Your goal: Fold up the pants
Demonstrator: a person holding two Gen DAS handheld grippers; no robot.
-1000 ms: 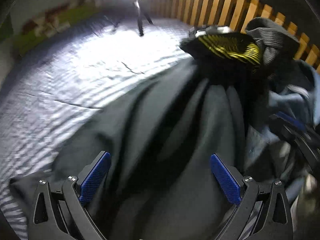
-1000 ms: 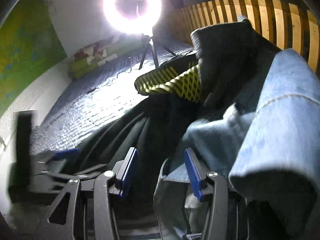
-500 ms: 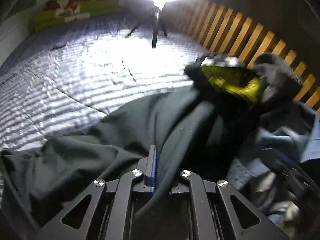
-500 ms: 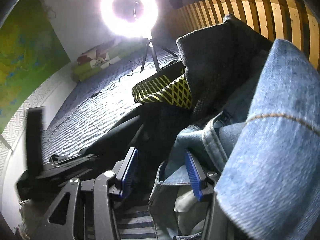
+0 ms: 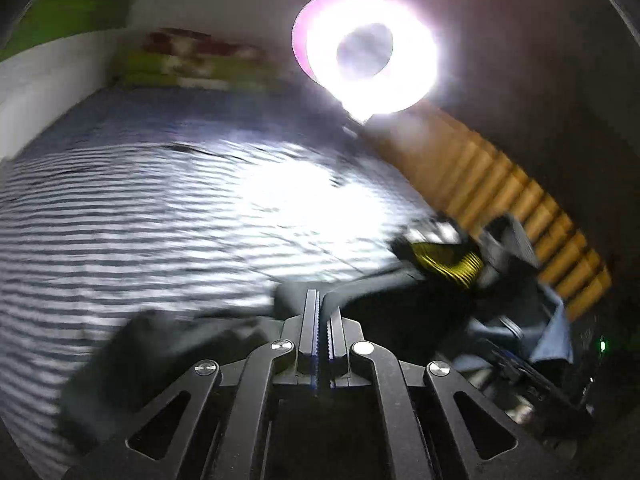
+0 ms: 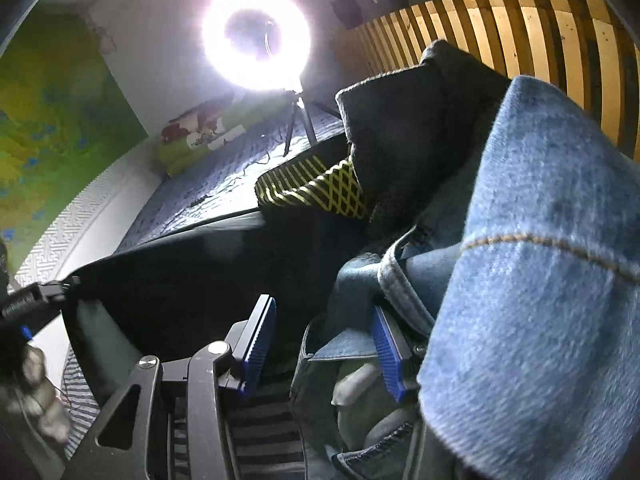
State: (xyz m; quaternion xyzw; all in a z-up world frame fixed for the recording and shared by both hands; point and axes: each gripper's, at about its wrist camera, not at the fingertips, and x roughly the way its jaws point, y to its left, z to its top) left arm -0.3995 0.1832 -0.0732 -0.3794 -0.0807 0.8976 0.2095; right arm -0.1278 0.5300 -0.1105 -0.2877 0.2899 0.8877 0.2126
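Across the striped bed (image 5: 168, 216), one pair of dark pants (image 6: 192, 272) stretches, now lifted, left tongs (image 5: 320, 312) clamped shut on its fabric after standing wide. Right tongs (image 6: 320, 344) remain half open, jeans (image 6: 540, 280) against one pad; one ring light (image 5: 372, 52) far off.

You've got a ring light (image 6: 256, 36) on a black tripod (image 6: 298, 122) at the far end of the bed, blowing out the centre of both views. It throws a hard glare patch on the blue-grey ribbed bedspread (image 5: 140, 208). A wooden slatted headboard (image 6: 532, 36) runs along your right. Left wall is white, patterned low down (image 6: 76, 228), with a green-yellow mural (image 6: 52, 120) above. A green floral pillow (image 6: 200, 140) sits against the far wall.
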